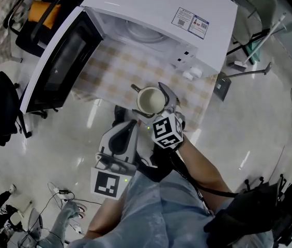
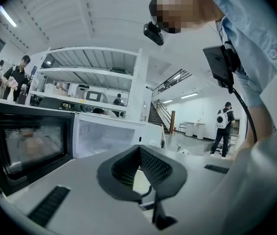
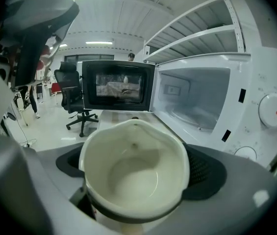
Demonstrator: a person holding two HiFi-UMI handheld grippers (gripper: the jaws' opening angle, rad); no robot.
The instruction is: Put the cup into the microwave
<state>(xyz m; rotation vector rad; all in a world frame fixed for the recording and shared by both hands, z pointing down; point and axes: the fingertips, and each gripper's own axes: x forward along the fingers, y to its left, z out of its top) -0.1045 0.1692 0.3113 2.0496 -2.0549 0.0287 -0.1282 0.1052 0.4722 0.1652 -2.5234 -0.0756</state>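
pale shop floor surrounds a checked table (image 1: pixel 109 71) that carries a white microwave (image 1: pixel 156 14), whose door (image 1: pixel 58 61) is swung wide to the left. the right tool (image 3: pixel 137 168) pinches the cup (image 1: pixel 150 101) by its sides, upright and mouth up, above the table's near edge; whether its base touches the cloth is hard to tell. the left tool (image 2: pixel 139 152) hangs lower and nearer the body, tips pressed together on nothing. the cavity (image 3: pixel 192 99) lies ahead of the cup, a little right of the tool's own line, so the move likely runs forward, clear of the door.
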